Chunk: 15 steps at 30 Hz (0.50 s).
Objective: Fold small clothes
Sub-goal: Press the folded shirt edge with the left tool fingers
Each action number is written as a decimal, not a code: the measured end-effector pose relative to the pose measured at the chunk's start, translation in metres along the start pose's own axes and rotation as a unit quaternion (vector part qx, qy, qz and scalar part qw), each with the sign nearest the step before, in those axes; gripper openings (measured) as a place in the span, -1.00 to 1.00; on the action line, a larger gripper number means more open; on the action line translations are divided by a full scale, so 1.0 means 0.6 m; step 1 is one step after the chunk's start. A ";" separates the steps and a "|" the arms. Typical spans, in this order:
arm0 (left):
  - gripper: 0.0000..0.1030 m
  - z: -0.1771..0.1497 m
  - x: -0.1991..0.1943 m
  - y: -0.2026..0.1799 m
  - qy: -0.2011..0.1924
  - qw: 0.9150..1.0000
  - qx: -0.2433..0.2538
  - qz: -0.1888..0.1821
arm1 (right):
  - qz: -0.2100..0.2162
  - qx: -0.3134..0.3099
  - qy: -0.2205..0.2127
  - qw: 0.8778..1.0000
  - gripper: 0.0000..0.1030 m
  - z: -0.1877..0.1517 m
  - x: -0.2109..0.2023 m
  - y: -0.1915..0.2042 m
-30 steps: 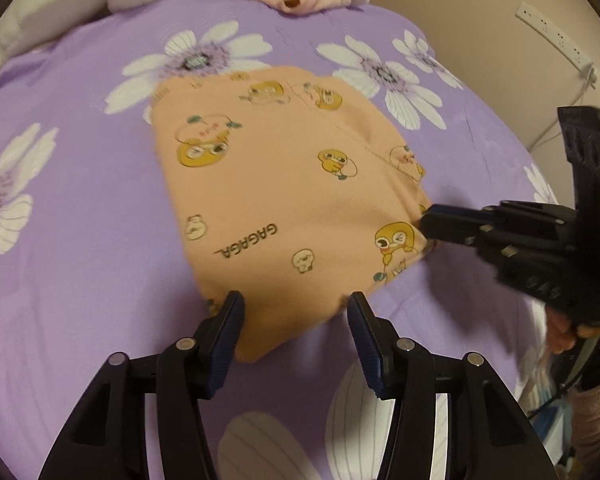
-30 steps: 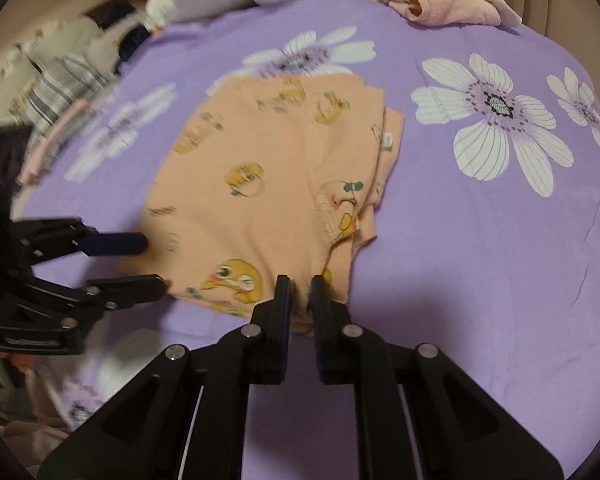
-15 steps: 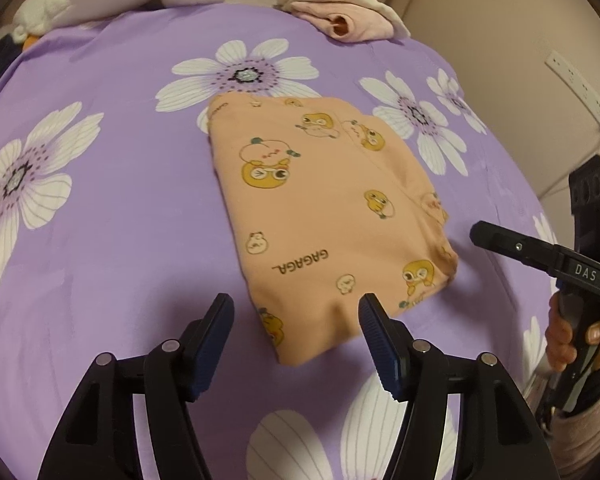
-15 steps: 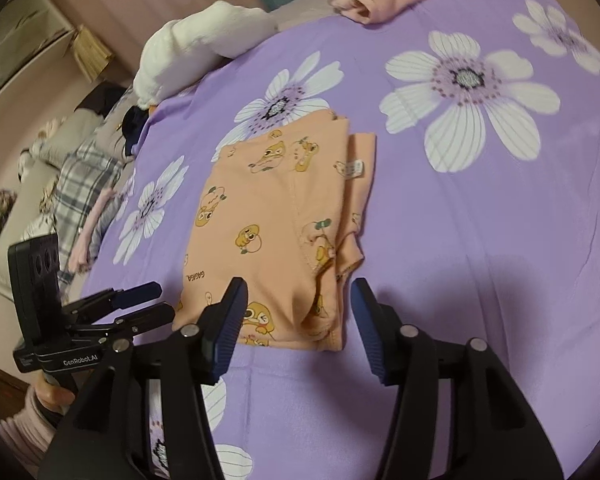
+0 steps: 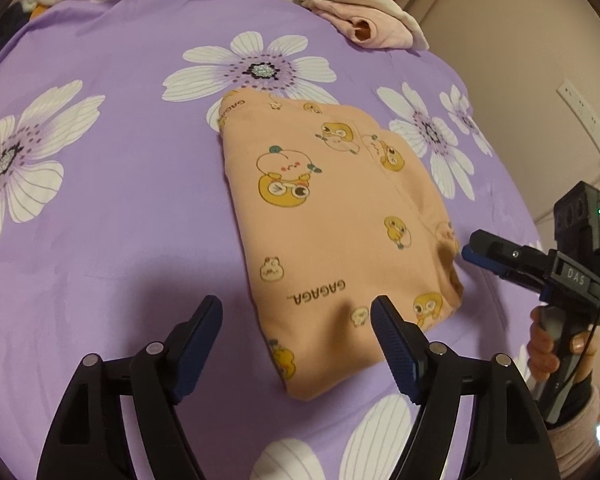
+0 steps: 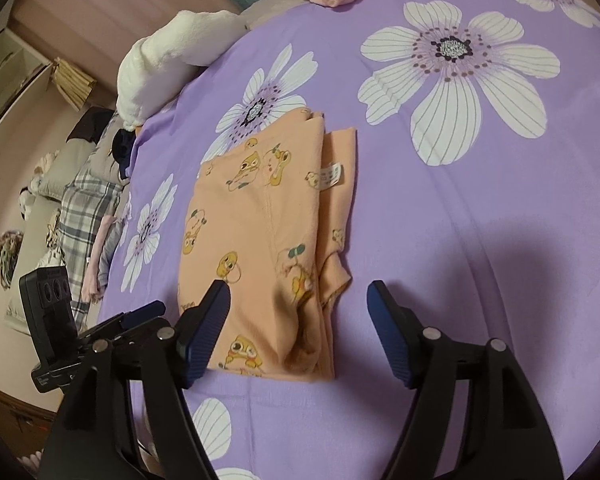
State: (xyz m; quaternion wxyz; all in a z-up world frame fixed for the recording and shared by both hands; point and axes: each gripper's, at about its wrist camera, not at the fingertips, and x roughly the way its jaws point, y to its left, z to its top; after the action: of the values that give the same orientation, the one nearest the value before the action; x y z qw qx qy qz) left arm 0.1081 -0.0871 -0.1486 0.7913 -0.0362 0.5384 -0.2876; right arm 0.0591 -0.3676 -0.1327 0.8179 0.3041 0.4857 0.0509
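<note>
- Peach-orange cotton garment (image 5: pixel 340 236) printed with yellow cartoon ducks lies folded into a compact rectangle on the bed, on the purple sheet with white daisy flowers (image 5: pixel 112 184). Landmark for all positions below: this garment.
- Left tool (image 5: pixel 296 344) hovers just off the garment's near corner. Its jaws have just been opening and now stand wide apart; the corner lies below the gap and the pads do not press on it.
- Right tool (image 6: pixel 298 332) hovers at the garment's near short edge, where the layered hems stack. Its jaws have likewise just been opening; nothing is gripped.
- Judgement: both tools stand released at adjacent edges because the fold has been laid down and let go.
- Appearance: top face smooth, with a "GAGAGA" print. A seam runs lengthwise. A narrow under-layer with a white care label (image 6: pixel 332 176) protrudes along one long side. Edges are slightly uneven.
- Folded pale pink garment (image 5: pixel 364 24) lies well beyond the garment's far end, near the bed's edge.
</note>
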 end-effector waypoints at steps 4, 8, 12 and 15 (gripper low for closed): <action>0.50 0.009 0.011 0.006 0.005 1.000 -0.009 -0.007 | 0.004 0.009 0.005 1.000 0.46 0.010 0.007 -0.008; 0.52 0.015 0.019 0.013 0.008 1.000 -0.020 -0.014 | 0.007 0.013 0.011 1.000 0.51 0.019 0.017 -0.013; 0.52 0.021 0.027 0.020 0.010 0.999 -0.027 -0.019 | 0.011 0.018 0.018 1.000 0.52 0.026 0.028 -0.019; 0.52 0.024 0.032 0.024 0.013 0.999 -0.031 -0.022 | 0.015 0.020 0.021 0.999 0.54 0.031 0.034 -0.021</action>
State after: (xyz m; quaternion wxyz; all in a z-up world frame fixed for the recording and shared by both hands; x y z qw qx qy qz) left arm 0.1315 -0.0884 -0.1637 0.7759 -0.0685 0.5566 -0.2890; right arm 0.0823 -0.3781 -0.1490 0.8005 0.3264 0.4992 0.0594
